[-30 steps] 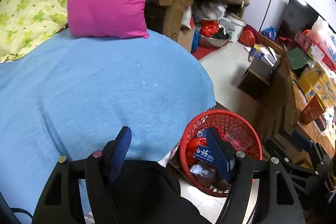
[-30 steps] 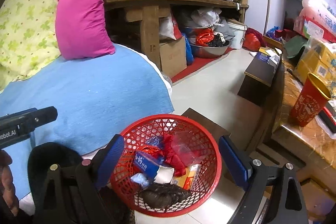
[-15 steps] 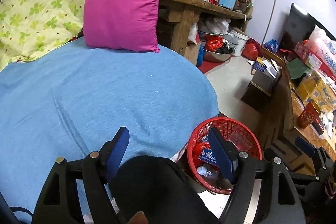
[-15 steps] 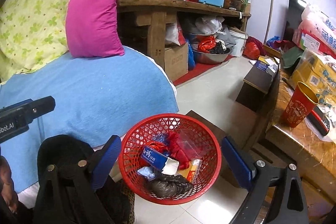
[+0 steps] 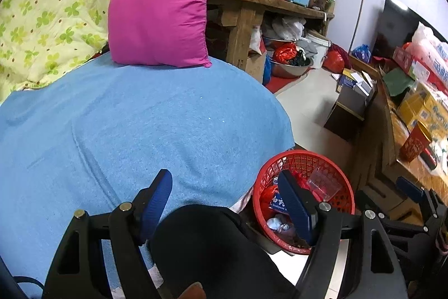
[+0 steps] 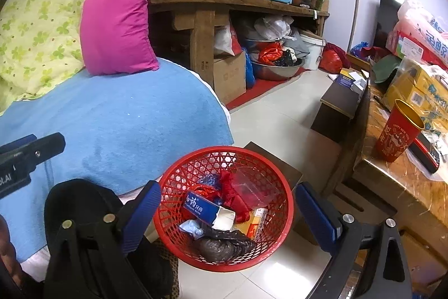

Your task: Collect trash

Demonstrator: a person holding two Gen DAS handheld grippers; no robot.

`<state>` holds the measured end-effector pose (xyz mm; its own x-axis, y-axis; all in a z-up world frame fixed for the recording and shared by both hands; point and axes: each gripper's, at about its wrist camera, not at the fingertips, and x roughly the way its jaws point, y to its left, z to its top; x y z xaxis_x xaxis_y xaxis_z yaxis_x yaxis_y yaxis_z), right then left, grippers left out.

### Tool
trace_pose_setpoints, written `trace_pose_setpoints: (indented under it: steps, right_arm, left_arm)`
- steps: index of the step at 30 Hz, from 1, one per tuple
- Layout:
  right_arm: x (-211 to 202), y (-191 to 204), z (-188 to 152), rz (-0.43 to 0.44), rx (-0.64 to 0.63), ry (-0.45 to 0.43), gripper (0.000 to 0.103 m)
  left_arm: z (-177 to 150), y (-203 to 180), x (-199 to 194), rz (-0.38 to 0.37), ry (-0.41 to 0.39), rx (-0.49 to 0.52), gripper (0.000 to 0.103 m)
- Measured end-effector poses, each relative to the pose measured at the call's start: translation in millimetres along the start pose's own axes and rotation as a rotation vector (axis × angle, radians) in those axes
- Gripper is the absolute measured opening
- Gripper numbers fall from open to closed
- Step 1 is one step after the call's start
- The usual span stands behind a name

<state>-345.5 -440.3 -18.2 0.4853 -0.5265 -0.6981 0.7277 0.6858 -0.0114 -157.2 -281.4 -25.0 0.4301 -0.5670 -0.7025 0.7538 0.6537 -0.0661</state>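
Observation:
A red plastic basket (image 6: pixel 224 150) stands on the tiled floor beside the bed. In it lie a blue toothpaste box (image 6: pixel 201 205), a black bag (image 6: pixel 221 245), a clear plastic cup (image 6: pixel 252 187) and red wrappers. My right gripper (image 6: pixel 229 212) hangs open above the basket with nothing in its jaws. My left gripper (image 5: pixel 225 195) is open and empty too. It hovers over a person's black-clad knee (image 5: pixel 207 243), left of the basket (image 5: pixel 308 154).
A blue blanket (image 5: pixel 126 116) covers the bed, with a pink pillow (image 5: pixel 159 10) and a green floral quilt (image 5: pixel 50 4) behind. A loaded wooden bench (image 6: pixel 238 2) stands beyond. On the wooden table (image 6: pixel 406 181) at the right are a red paper cup (image 6: pixel 397 133) and boxes.
My left gripper has drawn back from the bed and basket, so more of the pillow and quilt shows. Its jaws stand a little wider. The right gripper has barely shifted.

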Motion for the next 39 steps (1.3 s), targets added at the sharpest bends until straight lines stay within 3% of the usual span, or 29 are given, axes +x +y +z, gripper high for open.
trace_pose_setpoints:
  steps: [14,39]
  right_arm:
    - [0.5,-1.3,-0.1,-0.009,0.017,-0.016,0.098]
    - [-8.3,2.2,2.7,-0.003,0.011,-0.063,0.098]
  left_arm:
    - [-2.4,-3.1,-2.3,0.007,-0.002,0.013,0.084]
    - [-1.8,-4.1,-7.1,0.025,-0.039,0.004,0.084]
